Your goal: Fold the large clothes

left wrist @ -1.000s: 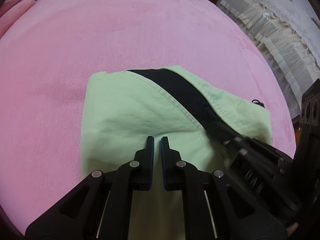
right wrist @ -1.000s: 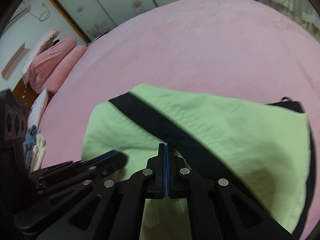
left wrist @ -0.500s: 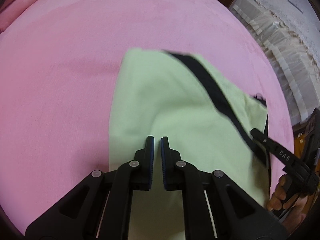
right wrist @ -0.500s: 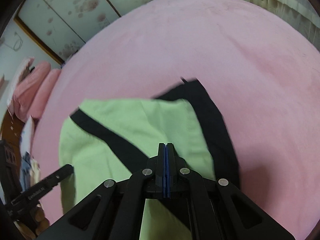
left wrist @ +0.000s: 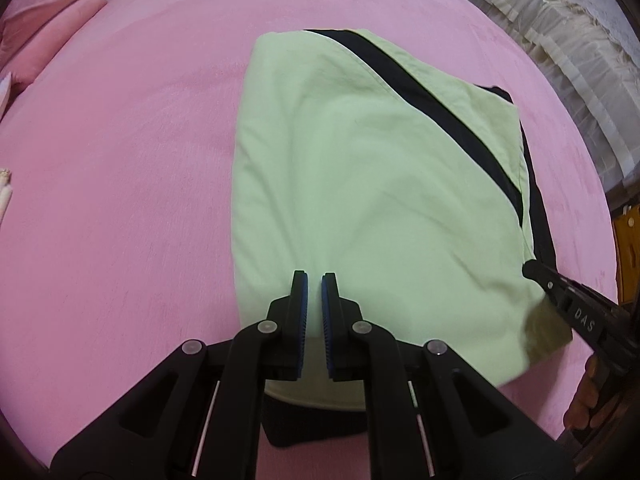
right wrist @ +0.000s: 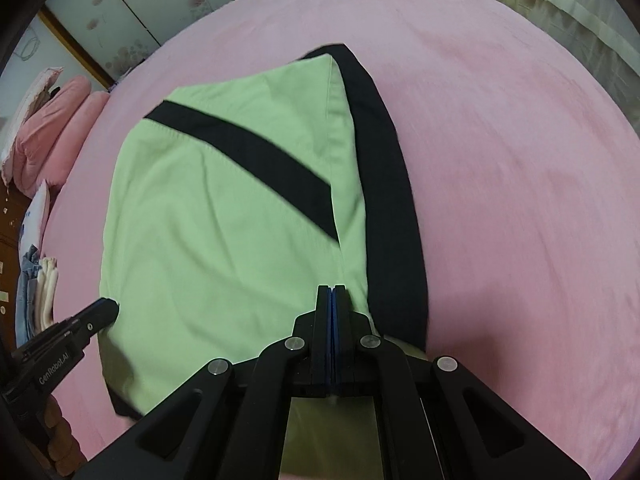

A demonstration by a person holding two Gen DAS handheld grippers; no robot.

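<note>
Pink plush bedspread covered the whole work surface, smooth, no big wrinkles. Pink pillows sat stacked at the far left end of the bed, with floral-patterned sliding panels behind them. Cream pleated curtain or bed skirt ran along the right side of the bed in the left wrist view. Stack of folded clothes showed at the left edge of the right wrist view, details too small to tell. Light green garment lay flat mid-bed, folded into a rough rectangle, with a black diagonal stripe across the top layer and a black band along its right edge. Fabric was mostly smooth, with a few shallow creases near the centre. Left gripper was over the near edge of the garment, jaws slightly apart with a narrow gap, blue pads visible, no cloth seen between them. Right gripper was at the near right corner, jaws pressed together; could not tell whether any cloth was pinched between them. In the left wrist view the right gripper's tip sat at the garment's right edge beside the black band.
</note>
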